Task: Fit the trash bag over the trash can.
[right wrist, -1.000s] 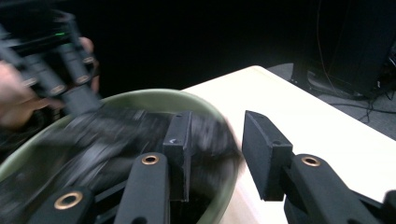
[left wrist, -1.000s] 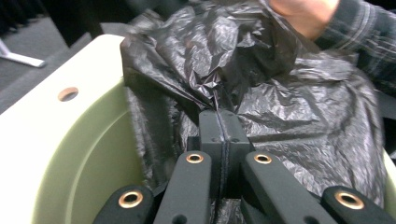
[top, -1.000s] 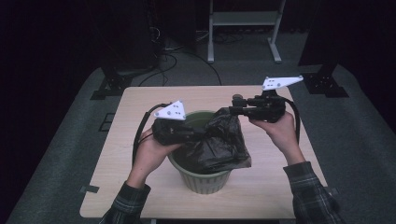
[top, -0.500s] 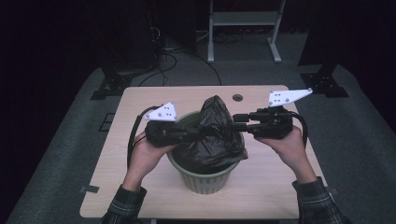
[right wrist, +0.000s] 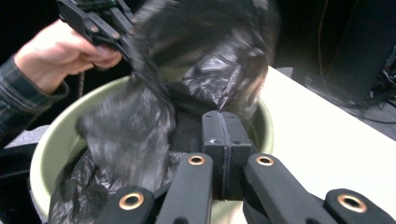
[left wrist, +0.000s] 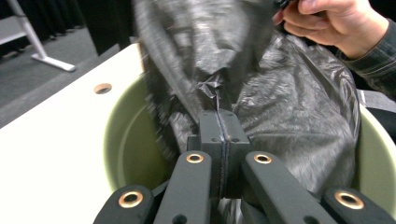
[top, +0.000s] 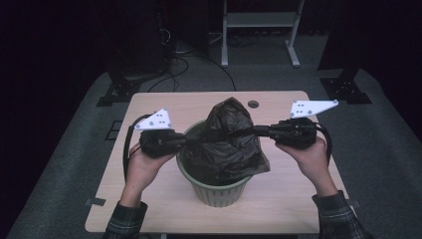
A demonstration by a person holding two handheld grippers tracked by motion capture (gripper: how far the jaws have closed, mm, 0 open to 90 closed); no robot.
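A crumpled black plastic bag (top: 230,142) sits in a pale green bucket (top: 219,193) and rises to a peak above its rim. My left gripper (top: 187,141) is at the bucket's left rim, shut on a fold of the bag (left wrist: 261,116), with the film pinched between its pads (left wrist: 218,115). From the right, my right gripper (top: 255,132) reaches level into the bag's side. Its jaws have just been closing and now stand shut on a pinch of the bag (right wrist: 205,79), film caught at its tips (right wrist: 220,115). The bag is stretched between the two grippers.
The bucket stands mid-table on a light wooden table (top: 164,107) with a small round hole (top: 253,104) behind the bag. Dark floor, cables and a white stand leg (top: 293,50) lie beyond the far edge.
The right gripper came from the back right to the bag's right side and shut on it. The left gripper shifted left. The bag rose into a peak and is pulled wider.
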